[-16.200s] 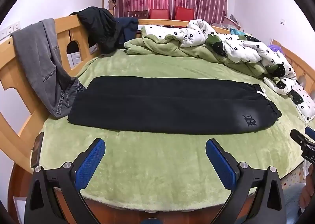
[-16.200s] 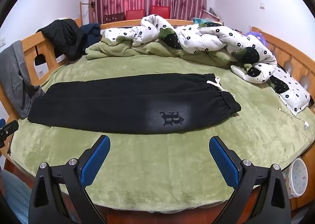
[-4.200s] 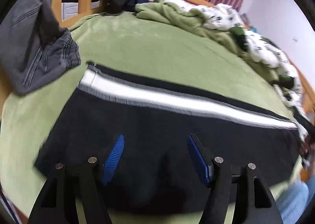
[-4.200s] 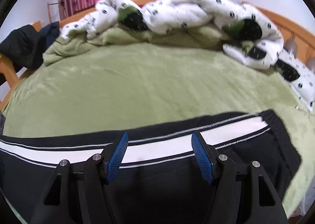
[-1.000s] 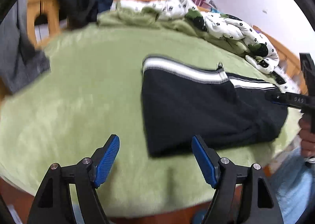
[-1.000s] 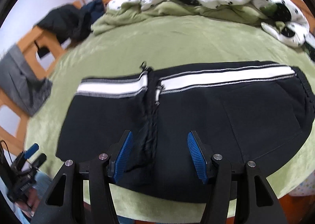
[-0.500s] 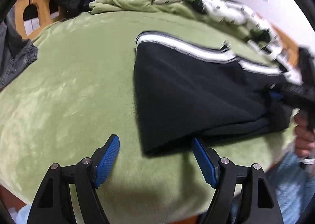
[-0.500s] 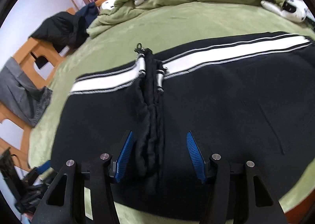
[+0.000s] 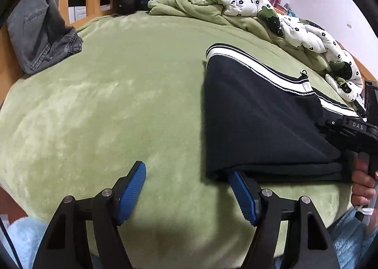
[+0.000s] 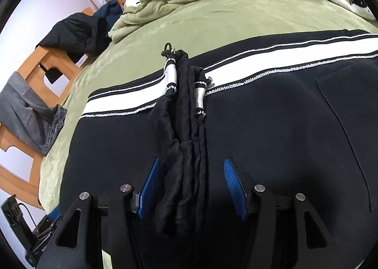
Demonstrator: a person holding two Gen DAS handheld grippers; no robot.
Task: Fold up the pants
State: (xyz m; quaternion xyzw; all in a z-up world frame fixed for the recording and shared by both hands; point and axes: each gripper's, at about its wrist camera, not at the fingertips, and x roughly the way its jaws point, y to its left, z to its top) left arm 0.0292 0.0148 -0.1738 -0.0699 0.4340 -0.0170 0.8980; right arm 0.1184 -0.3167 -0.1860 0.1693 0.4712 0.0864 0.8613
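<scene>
Pants (image 10: 271,127) black, white-striped, folded double; left fingers (image 9: 132,186) closing, empty; right fingers (image 10: 232,184) apart, straddling cuffs (image 10: 186,113).

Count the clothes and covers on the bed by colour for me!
Black with a white stripe: 1, the pants
Grey: 1, the jeans
Black: 1, the jacket
Green and white with flowers: 1, the quilt
Total: 4
</scene>
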